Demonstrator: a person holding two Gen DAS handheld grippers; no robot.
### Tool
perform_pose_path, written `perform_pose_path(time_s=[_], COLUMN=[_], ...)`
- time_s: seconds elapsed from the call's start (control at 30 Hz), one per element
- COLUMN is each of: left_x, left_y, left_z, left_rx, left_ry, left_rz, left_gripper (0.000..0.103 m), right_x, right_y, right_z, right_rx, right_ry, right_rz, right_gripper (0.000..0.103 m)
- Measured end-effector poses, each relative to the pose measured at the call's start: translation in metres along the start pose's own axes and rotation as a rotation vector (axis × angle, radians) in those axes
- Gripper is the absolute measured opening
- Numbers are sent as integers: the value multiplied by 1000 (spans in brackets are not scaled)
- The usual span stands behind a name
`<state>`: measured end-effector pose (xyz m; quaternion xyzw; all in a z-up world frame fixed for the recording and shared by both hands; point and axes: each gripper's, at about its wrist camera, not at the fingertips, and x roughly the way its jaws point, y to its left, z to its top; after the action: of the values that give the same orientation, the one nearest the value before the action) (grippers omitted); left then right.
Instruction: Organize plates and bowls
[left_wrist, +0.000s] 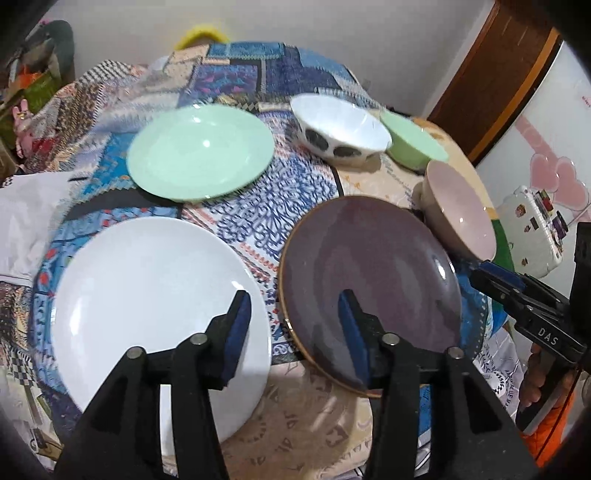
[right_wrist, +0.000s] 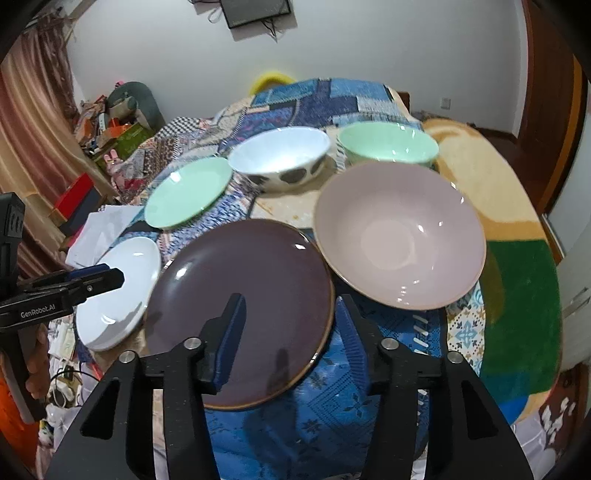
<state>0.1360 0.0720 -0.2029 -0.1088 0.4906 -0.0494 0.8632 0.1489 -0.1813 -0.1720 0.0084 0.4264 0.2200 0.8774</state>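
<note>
We see three plates and three bowls spread singly over a bed covered in a patchwork quilt (right_wrist: 325, 96), none of them stacked yet. A dark purple plate (right_wrist: 240, 310) lies directly under and ahead of our right gripper (right_wrist: 290, 332), whose two blue-padded fingers stand apart with nothing between them; one finger hangs over the plate's middle and the other just past its rim. Just beyond that gripper to the right sits a wide pink bowl (right_wrist: 400, 236), its rim close to the purple plate's edge. Farther ahead are a white bowl with dark spots (right_wrist: 279, 155) and a green bowl (right_wrist: 388, 142), side by side. Our left gripper (left_wrist: 293, 332) is likewise open and empty, straddling the gap between a white plate (left_wrist: 155, 310) on its left and the purple plate on its right. A green plate (left_wrist: 199, 151) lies beyond it, well apart from the fingers. We judge that nothing has been gathered so far. The risks lie in the soft bedding: a plate pinched by one rim could tilt and slip from the pads, and pressing down may sink the quilt and tip the pink bowl toward the bed's edge. Both grippers work near the purple plate, so they could bump each other.
</note>
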Motion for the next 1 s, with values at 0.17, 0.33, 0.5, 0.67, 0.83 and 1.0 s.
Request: perform_pose_path(time_s=[0.17,0.33,0.5,0.67,0.83,1.0], left_x=[-30,-51,-65,-67,-57,-46], left_y=[10,29,60,94,124,147], left_z=[-5,-11,-23,-36,-45,-51], left_rx=[-5,-32,-94,-148,-189,-221], left_ry=[-67,-109,-123,-109,-70,-54], left_rz=[45,86,115,164,183,188], left_gripper=[64,75,86,86,86,86], right_x=[-6,0,15,37,68,95], right_y=[16,34,55,78,108,134], right_z=[6,10,13,20,26,27], right_rx=[-18,-42,-72,-88,-134,-193], right_ry=[-24,-32,-10,15,50,100], right_rz=[2,22,45,90,115,151], right_gripper=[64,73,74,74,74,73])
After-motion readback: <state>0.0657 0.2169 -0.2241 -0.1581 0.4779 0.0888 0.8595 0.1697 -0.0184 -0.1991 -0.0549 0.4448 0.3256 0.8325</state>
